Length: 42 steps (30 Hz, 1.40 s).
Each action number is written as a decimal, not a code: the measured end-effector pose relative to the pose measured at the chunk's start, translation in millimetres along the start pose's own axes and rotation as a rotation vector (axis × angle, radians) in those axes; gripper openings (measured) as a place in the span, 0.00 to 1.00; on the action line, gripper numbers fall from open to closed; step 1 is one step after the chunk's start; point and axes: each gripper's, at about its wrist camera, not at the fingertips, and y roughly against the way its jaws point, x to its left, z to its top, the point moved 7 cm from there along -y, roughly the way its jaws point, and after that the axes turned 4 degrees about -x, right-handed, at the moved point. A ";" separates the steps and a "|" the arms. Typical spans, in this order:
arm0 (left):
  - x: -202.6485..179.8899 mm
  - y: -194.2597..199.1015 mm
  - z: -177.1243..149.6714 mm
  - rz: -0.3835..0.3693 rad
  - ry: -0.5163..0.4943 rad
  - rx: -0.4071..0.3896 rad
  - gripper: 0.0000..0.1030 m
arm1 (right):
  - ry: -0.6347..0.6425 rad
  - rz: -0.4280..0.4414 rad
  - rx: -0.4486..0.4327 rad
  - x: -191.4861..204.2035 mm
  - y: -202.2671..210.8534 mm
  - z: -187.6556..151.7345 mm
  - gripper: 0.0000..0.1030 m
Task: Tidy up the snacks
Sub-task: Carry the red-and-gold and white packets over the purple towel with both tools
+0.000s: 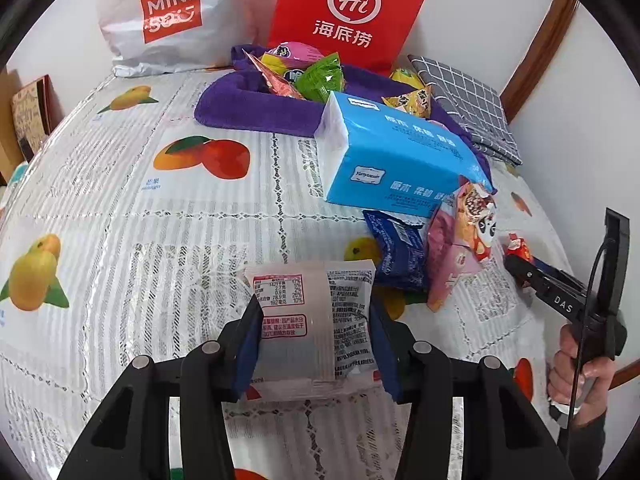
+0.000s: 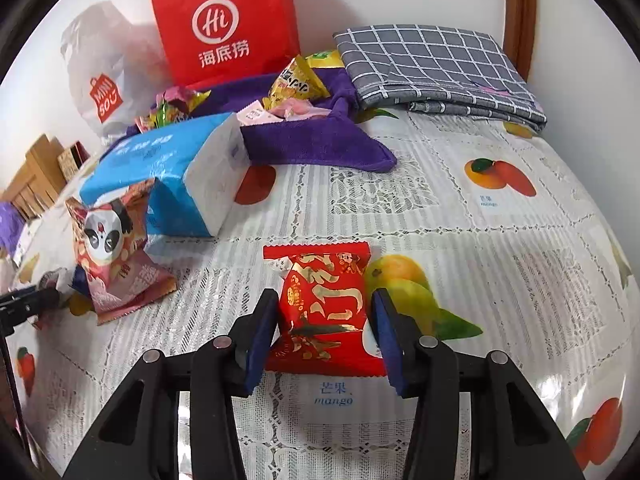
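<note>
Left tongs (image 1: 316, 344) clamp white snack packet (image 1: 316, 320); right tongs (image 2: 322, 334) seemingly grip red packet (image 2: 324, 304).

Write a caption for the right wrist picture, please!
Right gripper clamps a red snack on the fruit tablecloth.

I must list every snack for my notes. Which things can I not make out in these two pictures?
- White packet, left wrist view: only its printed back shows; the left hand-held gripper covers its sides.
- Dark blue packet, left wrist view: partly under the pink panda packet.
- Snacks on the purple towel, right wrist view: the blue tissue pack hides several.
- Red packet, right wrist view: its sides are behind the pads.
</note>
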 end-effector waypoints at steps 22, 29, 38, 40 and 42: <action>-13.8 36.8 46.4 -0.121 -0.001 -0.064 0.46 | 0.044 0.135 -0.110 74.3 85.5 44.6 0.43; -28.7 45.7 68.7 -0.165 -0.017 -0.084 0.46 | 0.032 0.160 -0.125 86.0 97.0 66.9 0.43; -42.7 52.2 98.7 -0.209 -0.023 -0.105 0.46 | 0.008 0.144 -0.139 82.8 97.1 101.0 0.43; -45.1 51.7 105.5 -0.220 -0.015 -0.104 0.46 | 0.009 0.138 -0.139 82.3 96.1 108.9 0.43; -47.3 51.8 112.2 -0.221 -0.015 -0.110 0.46 | 0.009 0.139 -0.140 82.5 95.2 116.9 0.43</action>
